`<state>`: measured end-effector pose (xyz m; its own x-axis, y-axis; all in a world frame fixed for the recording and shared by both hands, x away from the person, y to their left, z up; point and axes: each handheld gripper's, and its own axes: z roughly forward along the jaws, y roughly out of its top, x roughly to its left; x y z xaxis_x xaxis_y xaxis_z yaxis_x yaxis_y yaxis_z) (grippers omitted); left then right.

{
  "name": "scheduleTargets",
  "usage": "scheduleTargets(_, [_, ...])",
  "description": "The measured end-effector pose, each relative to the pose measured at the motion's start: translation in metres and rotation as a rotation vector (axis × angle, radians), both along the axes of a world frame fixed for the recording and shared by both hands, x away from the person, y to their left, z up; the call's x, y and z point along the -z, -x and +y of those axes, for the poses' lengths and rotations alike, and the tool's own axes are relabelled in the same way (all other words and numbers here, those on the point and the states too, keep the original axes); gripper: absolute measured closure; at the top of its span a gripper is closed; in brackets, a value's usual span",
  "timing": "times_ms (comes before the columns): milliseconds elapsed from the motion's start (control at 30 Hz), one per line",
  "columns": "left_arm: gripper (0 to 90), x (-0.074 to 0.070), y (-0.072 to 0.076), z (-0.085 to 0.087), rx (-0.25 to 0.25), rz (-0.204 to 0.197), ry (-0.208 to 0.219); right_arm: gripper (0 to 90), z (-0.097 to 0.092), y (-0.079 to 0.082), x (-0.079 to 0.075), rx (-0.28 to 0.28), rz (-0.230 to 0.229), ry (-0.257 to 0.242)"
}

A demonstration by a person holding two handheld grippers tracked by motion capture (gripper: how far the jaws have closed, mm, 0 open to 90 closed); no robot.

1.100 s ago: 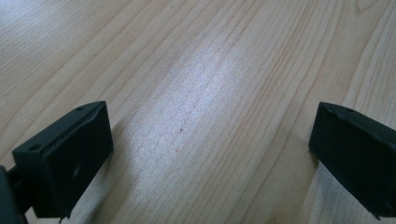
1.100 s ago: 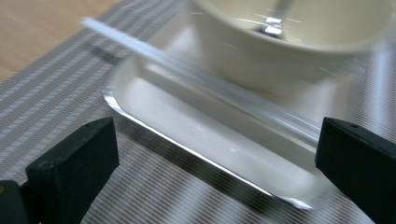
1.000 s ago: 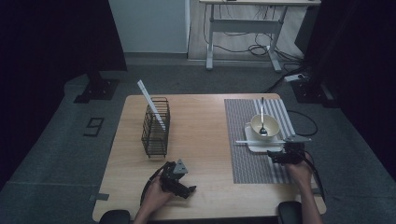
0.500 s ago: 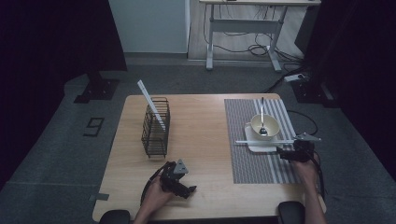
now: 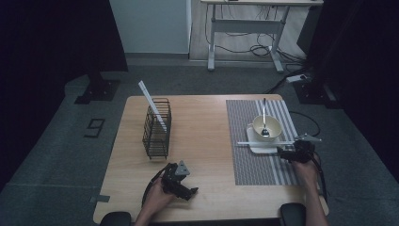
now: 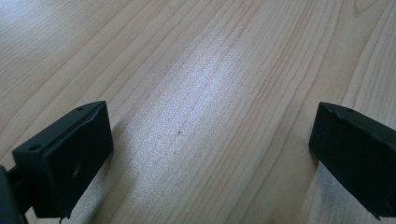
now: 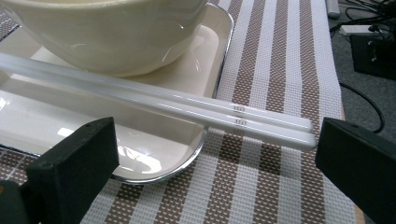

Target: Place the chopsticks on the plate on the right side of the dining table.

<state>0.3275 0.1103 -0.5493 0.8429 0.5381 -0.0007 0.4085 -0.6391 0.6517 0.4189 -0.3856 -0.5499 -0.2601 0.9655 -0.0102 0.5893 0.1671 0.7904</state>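
A cream bowl (image 5: 267, 126) with a spoon (image 5: 264, 117) in it sits on a white square plate (image 5: 258, 146) on the striped placemat (image 5: 244, 117). Two white chopsticks (image 5: 256, 142) lie side by side across the plate's front rim; in the right gripper view the chopsticks (image 7: 187, 105) stick out over the mat past the plate (image 7: 93, 140) and the bowl (image 7: 107, 32). My right gripper (image 5: 283, 151) is open just short of their ends, its jaws on either side (image 7: 212, 172). My left gripper (image 5: 190, 192) rests open on bare wood near the front edge (image 6: 210, 154).
A black wire rack (image 5: 156, 128) stands at mid-left of the wooden table (image 5: 202, 122), with a white flat piece (image 5: 151, 104) leaning in it. Cables and a desk frame (image 5: 244, 28) lie on the floor beyond the table.
My right gripper has drawn slightly right and back from the plate along the chopsticks. The left gripper has stayed put.
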Motion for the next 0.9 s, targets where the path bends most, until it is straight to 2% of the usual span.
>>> scheduleTargets(200, [0.0,0.000,0.000,0.000,0.000,0.000,0.000,0.0,0.001,0.000,0.001,0.004,0.000,-0.002])
scheduleTargets(400, [0.0,0.000,0.000,0.000,0.000,0.000,0.000,0.0,-0.001,0.002,-0.002,0.007,-0.007,0.028])
scheduleTargets(600, [0.0,0.000,0.000,0.000,0.000,0.000,0.000,0.0,-0.002,0.010,-0.013,-0.012,-0.018,0.067])
scheduleTargets(700, [0.0,0.000,0.000,0.000,0.000,0.000,0.000,0.0,-0.001,0.017,-0.022,-0.029,-0.037,0.069])
scheduleTargets(900, [0.0,0.000,0.000,0.000,0.000,0.000,0.000,0.0,0.002,0.032,-0.036,-0.047,-0.045,0.099])
